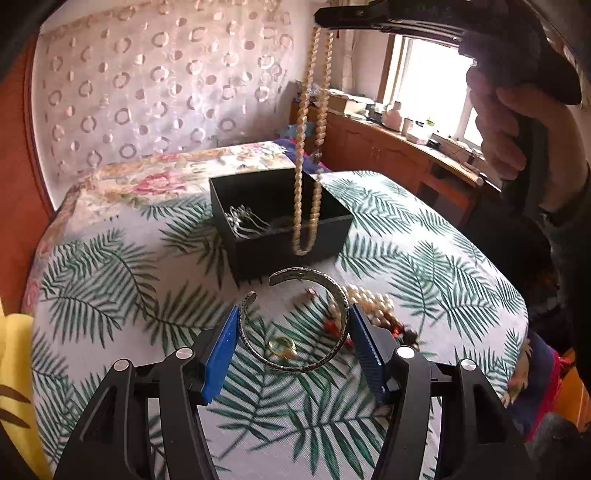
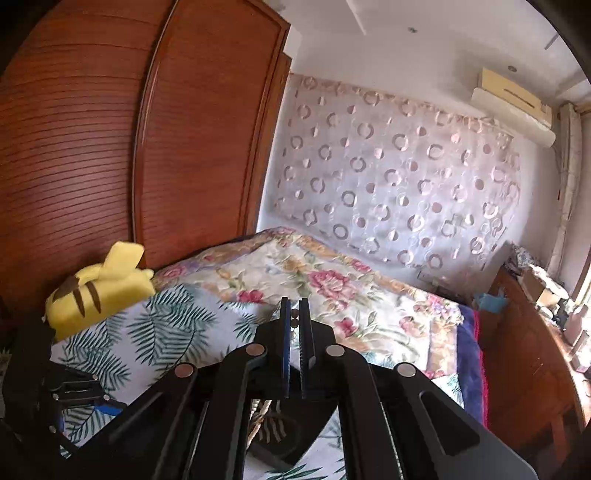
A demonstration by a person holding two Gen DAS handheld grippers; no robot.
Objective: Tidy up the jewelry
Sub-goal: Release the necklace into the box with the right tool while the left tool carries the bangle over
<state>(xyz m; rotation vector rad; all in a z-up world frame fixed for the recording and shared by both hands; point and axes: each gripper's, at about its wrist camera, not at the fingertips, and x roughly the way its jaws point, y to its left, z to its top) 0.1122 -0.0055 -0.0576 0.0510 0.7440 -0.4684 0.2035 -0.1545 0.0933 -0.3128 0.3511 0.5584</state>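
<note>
Seen from the left wrist: left gripper (image 1: 293, 328) in the foreground, blue pads (image 1: 221, 360) set wide on either side of an open silver cuff bangle (image 1: 295, 321), pinching it at its two flanks above the palm-print bedspread (image 1: 110, 295). Below the cuff, a small gold ring (image 1: 282, 346); just to its right, a heap of pearls and red beads (image 1: 373, 304). Farther back, a black box (image 1: 280, 221) already holding silver pieces (image 1: 243, 221). Overhead, the right gripper (image 1: 325, 16) dangling a long cream bead necklace (image 1: 306, 158), its loop hanging over the box's front wall.

Seen from the right wrist: jaws drawn nearly together, small beads of the strand pinched between the fingertips (image 2: 284, 317); box partly hidden beneath the linkage; yellow plush toy (image 2: 98, 284) at the bed's edge beside a wooden wardrobe (image 2: 110, 129).

Step in hand, by all appearances: lowering the necklace into the box. Next move likely calling for a shift inward over the opening, then release; cuff to follow.
</note>
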